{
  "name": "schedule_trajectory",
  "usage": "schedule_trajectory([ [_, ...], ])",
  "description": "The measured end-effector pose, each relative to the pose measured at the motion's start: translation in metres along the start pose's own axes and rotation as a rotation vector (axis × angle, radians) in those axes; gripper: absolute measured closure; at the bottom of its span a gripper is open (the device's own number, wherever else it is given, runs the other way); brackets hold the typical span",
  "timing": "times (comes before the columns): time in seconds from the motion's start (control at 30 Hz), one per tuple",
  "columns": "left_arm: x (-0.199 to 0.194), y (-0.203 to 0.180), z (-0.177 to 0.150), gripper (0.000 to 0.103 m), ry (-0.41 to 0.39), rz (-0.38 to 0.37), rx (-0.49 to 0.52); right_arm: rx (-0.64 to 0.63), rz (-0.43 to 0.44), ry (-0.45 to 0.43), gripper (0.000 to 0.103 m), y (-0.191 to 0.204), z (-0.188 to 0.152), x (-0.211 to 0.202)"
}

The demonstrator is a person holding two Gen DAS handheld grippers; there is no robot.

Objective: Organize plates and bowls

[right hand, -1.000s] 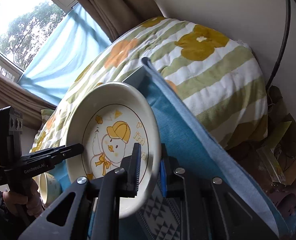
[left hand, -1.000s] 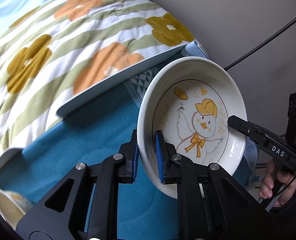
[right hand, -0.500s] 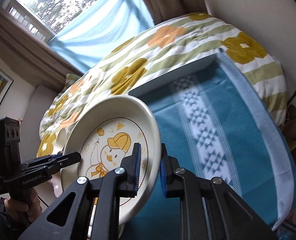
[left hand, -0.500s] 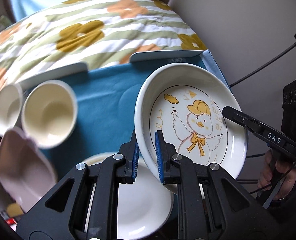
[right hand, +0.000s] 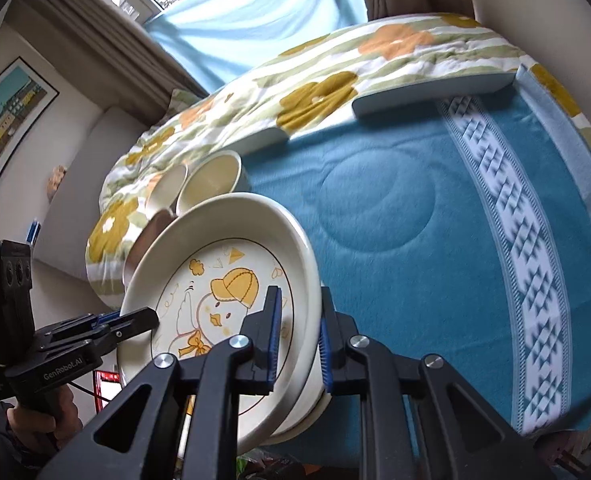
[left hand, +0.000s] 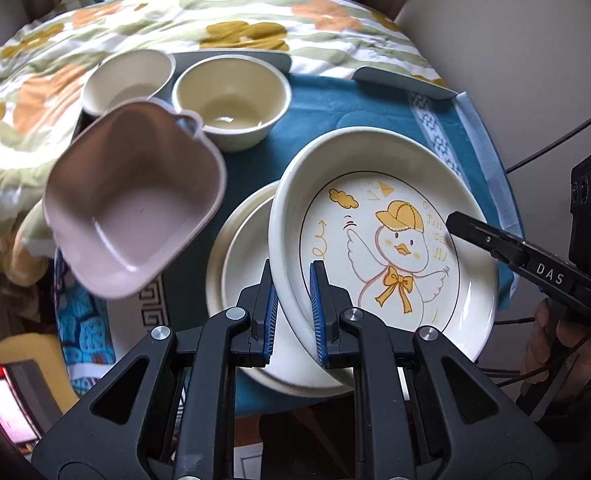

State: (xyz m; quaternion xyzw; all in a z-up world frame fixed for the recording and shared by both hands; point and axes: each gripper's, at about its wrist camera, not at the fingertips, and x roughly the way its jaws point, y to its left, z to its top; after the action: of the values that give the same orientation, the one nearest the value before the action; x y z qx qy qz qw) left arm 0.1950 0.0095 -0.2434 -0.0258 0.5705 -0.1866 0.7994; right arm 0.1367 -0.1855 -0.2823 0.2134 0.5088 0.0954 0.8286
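Holding the duck plate tilted over the plain plate near the blue cloth's front edge, my left gripper and right gripper clamp opposite rims, though it may, I think, slip.

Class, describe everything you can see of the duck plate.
The duck plate is glossy cream ceramic, round with a raised rim and a printed duck in a yellow cap and bow. It is tilted, held above a plain plate, its rim pinched on opposite sides by the left gripper and the right gripper.
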Motion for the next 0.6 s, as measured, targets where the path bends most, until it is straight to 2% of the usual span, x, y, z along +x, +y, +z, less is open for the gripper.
schedule_trajectory([
  [0.33, 0.03, 0.017, -0.031, 0.09, 0.025, 0.026, -0.09, -0.089, -0.021, 0.063, 0.087, -0.001, -0.018, 0.03],
  [0.6, 0.042, 0.017, -0.035, 0.09, 0.014, 0.041, -0.137, -0.15, -0.036, 0.065, 0.088, -0.006, -0.02, 0.038],
])
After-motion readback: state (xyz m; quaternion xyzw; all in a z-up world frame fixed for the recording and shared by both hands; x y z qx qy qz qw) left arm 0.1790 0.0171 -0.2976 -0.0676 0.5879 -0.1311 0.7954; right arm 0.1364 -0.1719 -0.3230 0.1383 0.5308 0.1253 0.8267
